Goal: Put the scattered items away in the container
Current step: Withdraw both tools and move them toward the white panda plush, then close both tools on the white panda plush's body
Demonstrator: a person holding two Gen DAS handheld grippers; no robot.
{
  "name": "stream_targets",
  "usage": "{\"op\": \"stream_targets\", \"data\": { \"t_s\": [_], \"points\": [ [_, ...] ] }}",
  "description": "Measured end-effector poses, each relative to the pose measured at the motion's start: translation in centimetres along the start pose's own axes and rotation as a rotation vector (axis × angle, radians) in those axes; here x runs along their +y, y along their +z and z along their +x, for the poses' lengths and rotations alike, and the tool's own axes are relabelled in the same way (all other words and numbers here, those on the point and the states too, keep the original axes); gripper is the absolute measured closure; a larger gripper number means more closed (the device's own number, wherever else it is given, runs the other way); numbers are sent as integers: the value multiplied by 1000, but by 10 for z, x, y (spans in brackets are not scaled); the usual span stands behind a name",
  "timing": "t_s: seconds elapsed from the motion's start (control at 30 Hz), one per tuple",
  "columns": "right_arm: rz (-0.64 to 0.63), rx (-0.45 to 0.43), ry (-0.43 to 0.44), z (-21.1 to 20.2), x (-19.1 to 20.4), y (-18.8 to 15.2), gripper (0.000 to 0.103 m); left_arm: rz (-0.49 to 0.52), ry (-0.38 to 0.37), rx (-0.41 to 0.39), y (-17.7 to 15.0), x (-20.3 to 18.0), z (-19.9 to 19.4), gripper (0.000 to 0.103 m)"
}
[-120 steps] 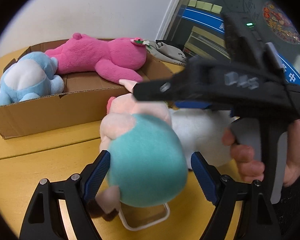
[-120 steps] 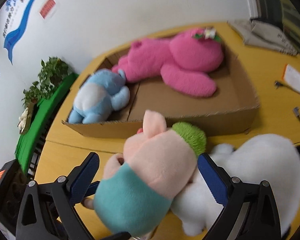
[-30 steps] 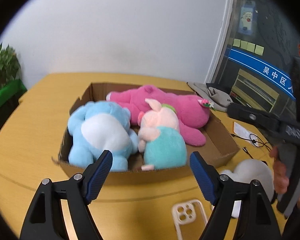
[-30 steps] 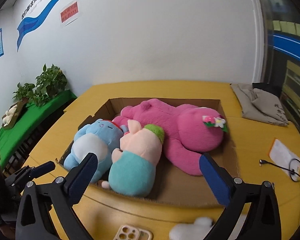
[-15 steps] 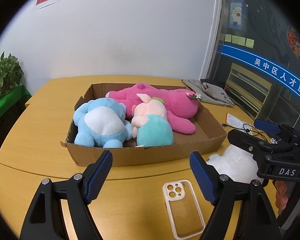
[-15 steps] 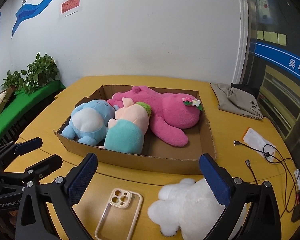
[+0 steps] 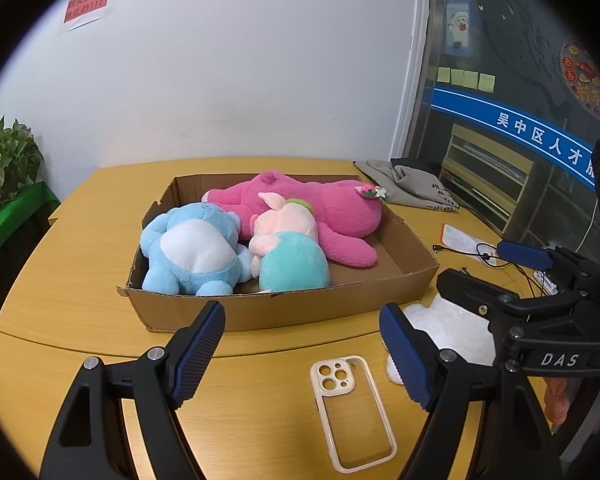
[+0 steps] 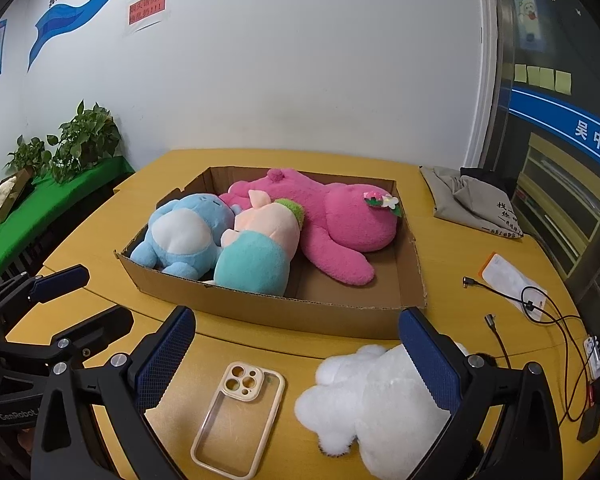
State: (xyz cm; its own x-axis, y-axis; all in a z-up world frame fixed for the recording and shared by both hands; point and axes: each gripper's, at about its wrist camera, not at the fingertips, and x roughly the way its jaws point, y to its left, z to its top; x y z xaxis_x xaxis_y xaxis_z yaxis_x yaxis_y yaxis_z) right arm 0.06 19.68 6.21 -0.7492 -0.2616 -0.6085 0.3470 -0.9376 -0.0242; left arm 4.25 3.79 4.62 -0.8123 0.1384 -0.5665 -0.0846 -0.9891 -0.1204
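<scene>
A shallow cardboard box point(image 7: 300, 308) point(image 8: 300, 308) holds a pink plush point(image 7: 332, 212) point(image 8: 340, 216), a blue plush point(image 7: 192, 248) point(image 8: 184, 232) and a peach-and-teal pig plush point(image 7: 288, 248) point(image 8: 260, 248). A white plush point(image 8: 376, 404) point(image 7: 448, 328) lies on the yellow table in front of the box, at the right. A clear phone case point(image 7: 352, 408) point(image 8: 238, 420) lies beside it. My left gripper point(image 7: 302, 352) is open and empty, above the phone case. My right gripper point(image 8: 296, 360) is open and empty, with its right finger over the white plush.
A grey cloth bag point(image 8: 472, 200) lies at the back right of the table. Cables point(image 8: 528, 304) and a card point(image 8: 512, 276) lie at the right edge. Potted plants point(image 8: 80, 140) stand on a green shelf to the left. A white wall is behind.
The pig plush, held between both grippers four seconds ago, now lies in the box. Both grippers have pulled back and risen, empty. The phone case and white plush have come into view.
</scene>
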Motion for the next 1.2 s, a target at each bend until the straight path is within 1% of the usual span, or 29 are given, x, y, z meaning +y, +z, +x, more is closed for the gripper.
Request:
{"op": "stream_targets", "data": {
  "t_s": [0.4, 0.57, 0.67, 0.77, 0.83, 0.9, 0.97, 1.0, 1.1, 1.17, 1.2],
  "points": [
    [5, 9, 6, 4, -7, -7, 0, -15, -16, 19, -2, -1, 10, 24],
    [22, 4, 14, 4, -17, -11, 0, -38, -53, 40, -3, -1, 19, 24],
    [79, -36, 29, -4, -45, -14, 0, -41, -84, 68, -5, -3, 28, 23],
    [105, -61, -5, -10, -87, -22, 0, -46, -114, 88, -6, -7, 38, 23],
    [95, -32, -22, -7, -112, -29, 0, -55, -141, 104, -8, -10, 47, 23],
    [68, 24, -64, 4, -134, -43, 0, -53, -160, 121, -9, -16, 57, 23],
    [78, 77, -115, 15, -150, -60, 0, -48, -196, 151, -10, -22, 70, 23],
    [99, 99, -107, 19, -157, -70, 0, -49, -217, 174, -11, -24, 78, 23],
    [203, 141, -13, 25, -172, -95, 0, -50, -287, 240, -14, -30, 101, 23],
    [257, 174, 33, 33, -178, -110, 0, -51, -374, 290, -15, -35, 123, 23],
    [286, 178, 64, 36, -182, -114, 0, -46, -437, 321, -17, -40, 137, 23]
  ]
}}
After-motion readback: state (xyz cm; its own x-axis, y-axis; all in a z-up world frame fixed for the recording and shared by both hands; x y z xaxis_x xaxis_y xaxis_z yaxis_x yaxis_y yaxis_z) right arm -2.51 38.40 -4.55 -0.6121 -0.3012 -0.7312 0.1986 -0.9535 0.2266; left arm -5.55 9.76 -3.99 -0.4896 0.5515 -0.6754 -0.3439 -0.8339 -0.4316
